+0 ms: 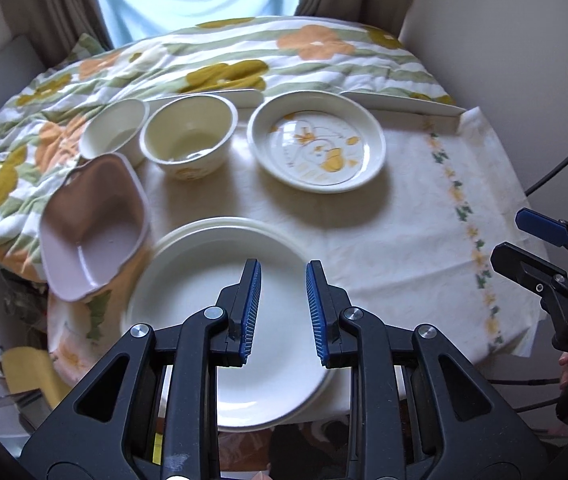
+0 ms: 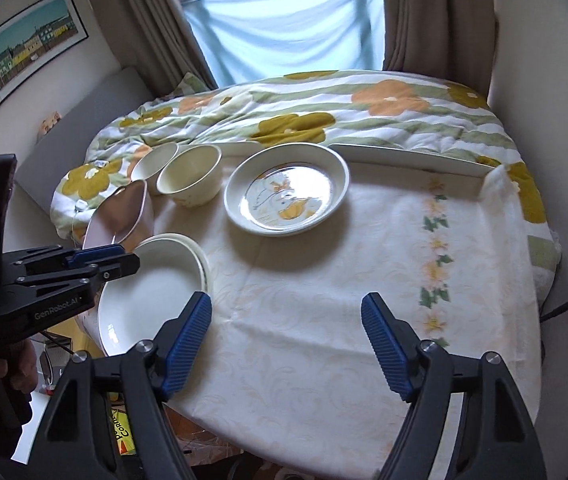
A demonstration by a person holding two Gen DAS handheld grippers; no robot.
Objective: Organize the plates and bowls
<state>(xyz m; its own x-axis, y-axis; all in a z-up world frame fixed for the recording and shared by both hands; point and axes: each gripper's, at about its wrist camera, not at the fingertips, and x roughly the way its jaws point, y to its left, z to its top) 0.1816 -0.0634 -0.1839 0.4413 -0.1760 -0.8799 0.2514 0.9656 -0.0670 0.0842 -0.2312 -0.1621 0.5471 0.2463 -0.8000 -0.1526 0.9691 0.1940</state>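
A stack of plain white plates (image 1: 220,320) (image 2: 152,292) sits at the table's near left edge. My left gripper (image 1: 283,270) (image 2: 124,256) hovers over it, jaws a little apart and empty. A patterned deep plate (image 1: 318,146) (image 2: 288,190) sits at the far middle. Two cream bowls (image 1: 190,136) (image 1: 118,128) stand at the far left, also in the right wrist view (image 2: 190,180) (image 2: 152,162). A pink angular bowl (image 1: 92,220) (image 2: 118,216) tilts at the left edge. My right gripper (image 2: 286,304) (image 1: 532,248) is wide open and empty over the bare cloth.
A cream floral tablecloth (image 2: 324,320) covers the table. A flowered duvet (image 1: 204,60) lies behind and left. White trays (image 1: 404,102) line the far edge. Curtains and a window are beyond. A wall stands close on the right.
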